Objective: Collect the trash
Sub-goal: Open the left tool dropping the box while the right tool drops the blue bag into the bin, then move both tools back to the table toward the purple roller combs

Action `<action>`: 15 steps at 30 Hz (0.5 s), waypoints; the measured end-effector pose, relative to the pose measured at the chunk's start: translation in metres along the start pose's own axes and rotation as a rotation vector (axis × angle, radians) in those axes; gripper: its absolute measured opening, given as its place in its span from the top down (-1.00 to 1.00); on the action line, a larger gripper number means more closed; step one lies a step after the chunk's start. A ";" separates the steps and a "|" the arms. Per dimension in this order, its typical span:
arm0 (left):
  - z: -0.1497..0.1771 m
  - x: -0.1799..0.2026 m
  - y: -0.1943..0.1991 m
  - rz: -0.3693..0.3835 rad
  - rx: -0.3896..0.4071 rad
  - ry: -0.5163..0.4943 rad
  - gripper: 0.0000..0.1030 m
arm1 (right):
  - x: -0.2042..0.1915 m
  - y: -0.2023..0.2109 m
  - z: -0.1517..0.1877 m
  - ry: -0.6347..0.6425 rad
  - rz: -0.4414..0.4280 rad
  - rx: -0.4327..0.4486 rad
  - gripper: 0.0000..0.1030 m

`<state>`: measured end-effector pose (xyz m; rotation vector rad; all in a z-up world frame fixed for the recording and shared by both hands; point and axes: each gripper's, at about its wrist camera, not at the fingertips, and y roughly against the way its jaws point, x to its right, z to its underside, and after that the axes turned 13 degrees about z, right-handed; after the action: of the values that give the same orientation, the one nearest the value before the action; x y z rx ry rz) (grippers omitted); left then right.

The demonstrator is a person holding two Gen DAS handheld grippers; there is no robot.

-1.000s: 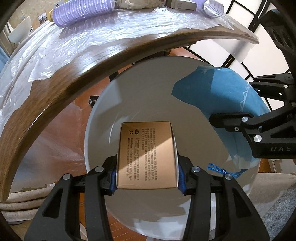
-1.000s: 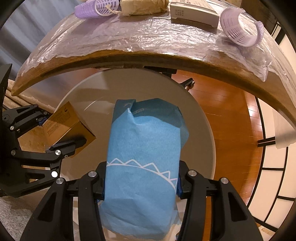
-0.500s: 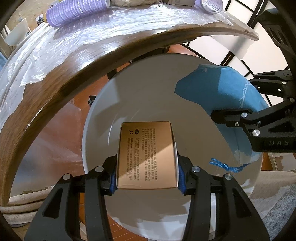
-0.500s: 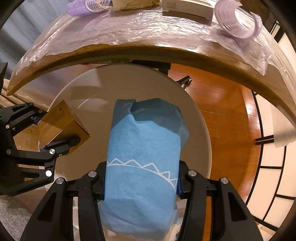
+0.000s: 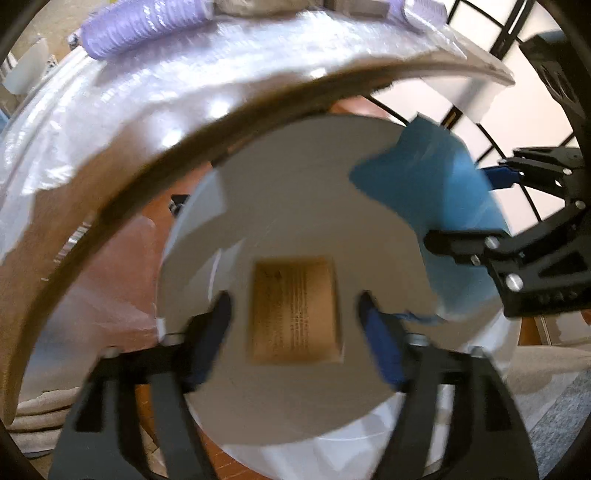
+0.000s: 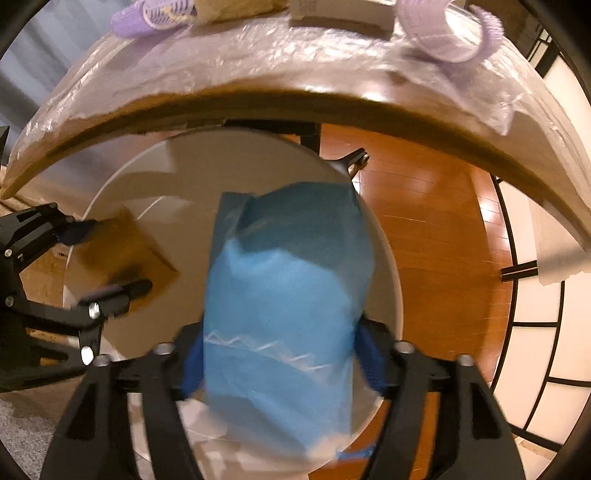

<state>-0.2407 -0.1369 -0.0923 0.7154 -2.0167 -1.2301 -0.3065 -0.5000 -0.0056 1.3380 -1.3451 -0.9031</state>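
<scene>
A brown printed box [image 5: 295,310] hangs blurred over the round white bin [image 5: 295,184]. My left gripper [image 5: 295,325] is opening, and its blue pads stand clear of the box on both sides. A blue plastic bag [image 6: 284,295] with a white zigzag line sits between the fingers of my right gripper [image 6: 282,356], which is also opening. The bag is blurred, and the pads look just off its sides. The right wrist view shows the left gripper [image 6: 114,254] at the left, around the box [image 6: 125,251], above the bin [image 6: 207,166].
A curved wooden table edge [image 6: 295,99] covered in plastic film runs just beyond the bin. On it lie purple hair rollers [image 6: 439,33], a pale box [image 6: 340,11] and a paper bundle. Wood floor [image 6: 424,229] and a black-framed screen [image 6: 535,314] lie to the right.
Both grippers went from shut to spread. The brown box has left the left pads and looks smaller, lower in the bin. The blue bag has slipped down and blurred.
</scene>
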 end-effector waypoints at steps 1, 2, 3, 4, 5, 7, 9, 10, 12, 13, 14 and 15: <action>0.000 0.000 0.002 0.005 0.007 -0.001 -0.48 | 0.000 0.003 0.000 0.001 0.005 0.006 -0.46; -0.001 0.000 0.005 0.021 0.018 -0.005 -0.48 | 0.001 0.006 0.000 0.004 0.013 0.014 -0.47; -0.001 0.001 0.007 0.022 0.023 -0.006 -0.49 | 0.001 0.012 0.000 0.010 0.023 0.026 -0.47; 0.000 0.001 0.011 0.023 0.031 -0.007 -0.49 | 0.003 0.016 0.000 0.014 0.030 0.038 -0.48; 0.001 0.001 0.016 0.025 0.036 -0.010 -0.49 | 0.003 0.022 0.000 0.018 0.033 0.054 -0.48; 0.003 0.003 0.028 0.031 0.061 -0.015 -0.49 | 0.004 0.037 -0.001 0.020 0.034 0.090 -0.49; 0.004 0.005 0.047 0.035 0.103 -0.019 -0.49 | 0.007 0.056 -0.003 0.015 0.027 0.142 -0.58; 0.003 0.006 0.058 0.038 0.131 -0.020 -0.49 | 0.008 0.065 -0.004 0.011 0.023 0.169 -0.62; 0.004 0.005 0.081 0.046 0.201 -0.024 -0.69 | 0.009 0.084 -0.008 0.005 0.030 0.236 -0.75; 0.002 0.005 0.100 0.045 0.270 -0.024 -0.89 | 0.010 0.092 -0.012 0.005 0.039 0.265 -0.78; 0.002 0.004 0.111 0.041 0.312 -0.023 -0.94 | 0.009 0.099 -0.015 0.006 0.050 0.290 -0.82; -0.001 0.001 0.123 0.033 0.355 -0.020 -0.96 | 0.010 0.108 -0.022 0.006 0.067 0.323 -0.85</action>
<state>-0.2545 -0.0880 0.0193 0.8331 -2.2819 -0.8701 -0.3104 -0.4947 0.1048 1.5259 -1.5688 -0.6541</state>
